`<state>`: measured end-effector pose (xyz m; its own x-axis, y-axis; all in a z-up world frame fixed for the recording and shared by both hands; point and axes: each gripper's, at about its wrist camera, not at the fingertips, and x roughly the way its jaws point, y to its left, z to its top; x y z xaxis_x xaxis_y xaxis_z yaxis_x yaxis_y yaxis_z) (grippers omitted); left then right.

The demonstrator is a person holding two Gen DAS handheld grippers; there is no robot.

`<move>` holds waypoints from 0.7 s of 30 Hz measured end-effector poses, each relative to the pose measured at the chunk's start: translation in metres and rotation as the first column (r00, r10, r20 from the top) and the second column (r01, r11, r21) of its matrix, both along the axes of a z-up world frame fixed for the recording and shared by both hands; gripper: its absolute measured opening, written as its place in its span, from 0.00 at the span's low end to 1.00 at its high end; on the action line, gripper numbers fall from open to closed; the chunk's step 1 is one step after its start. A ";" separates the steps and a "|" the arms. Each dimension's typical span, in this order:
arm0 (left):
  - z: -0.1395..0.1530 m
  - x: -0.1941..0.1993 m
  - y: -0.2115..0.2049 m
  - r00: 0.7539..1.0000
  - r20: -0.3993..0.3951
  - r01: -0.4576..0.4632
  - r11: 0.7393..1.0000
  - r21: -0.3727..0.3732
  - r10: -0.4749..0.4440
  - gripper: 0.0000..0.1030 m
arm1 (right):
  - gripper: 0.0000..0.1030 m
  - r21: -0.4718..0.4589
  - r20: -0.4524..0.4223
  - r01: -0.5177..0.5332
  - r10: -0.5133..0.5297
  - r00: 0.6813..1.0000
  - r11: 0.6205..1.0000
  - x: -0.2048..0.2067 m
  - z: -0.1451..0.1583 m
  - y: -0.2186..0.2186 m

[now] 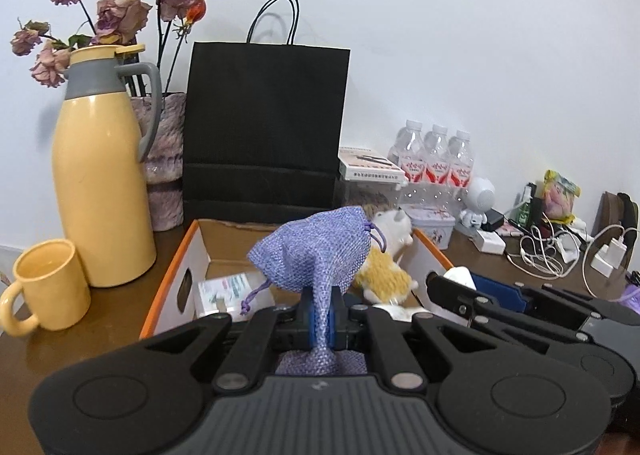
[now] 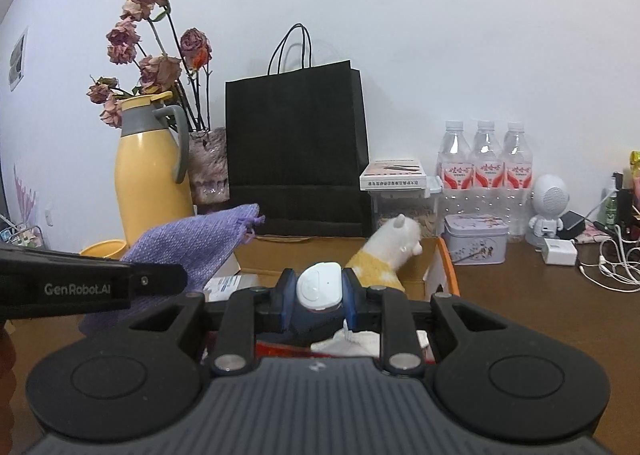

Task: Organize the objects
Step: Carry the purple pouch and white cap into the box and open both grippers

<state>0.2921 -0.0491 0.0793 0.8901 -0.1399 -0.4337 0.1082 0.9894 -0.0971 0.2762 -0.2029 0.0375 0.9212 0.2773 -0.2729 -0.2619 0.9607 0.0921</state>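
Brown surface [image 1: 100, 319] runs to a white wall; its rear edge is lined with items, leaving little free room behind the box. Black bag [image 1: 262, 127] stands upright against the wall, directly behind the box. Open cardboard box [image 1: 188, 255] with orange rim sits on the surface in front of the bag; its left wall lies near the flask, its right rim near a small tin [image 2: 476, 239]. Inside the box: a flat white packet [image 1: 228, 291] at left and a white-and-yellow plush toy [image 2: 394, 251] leaning toward the right rear corner. Yellow flask [image 1: 100, 183] stands left of the box, a vase of dried roses [image 1: 166, 159] behind it, a yellow mug [image 1: 48, 287] in front, just beside the flask. Three water bottles [image 2: 484, 167] stand at the wall to the right; past them a white robot figure [image 2: 550, 203] and a tangle of chargers and cables [image 1: 548, 251] crowd the right end. Left gripper [image 1: 320, 319]: fingers pressed together on the lower part of a purple drawstring pouch [image 1: 316, 251], which is held up over the box's near edge, its mouth toward the toy. Right gripper [image 2: 318, 295]: fingers pinching a white oval device [image 2: 320, 287], also above the box's near side. The two grippers are side by side, close together, the pouch between their lines. Open surface remains at front left, around the mug.
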 end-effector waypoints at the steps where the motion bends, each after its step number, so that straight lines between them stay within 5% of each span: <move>1: -0.001 0.007 0.001 1.000 0.000 -0.002 1.000 -0.004 0.002 0.05 | 0.24 0.000 -0.001 0.000 0.000 1.000 1.000 0.005 0.000 0.001; 21: -0.022 0.088 0.010 0.999 -0.031 -0.024 0.998 0.050 0.026 0.05 | 0.24 -0.030 -0.078 -0.021 0.019 0.997 0.999 0.080 -0.022 0.011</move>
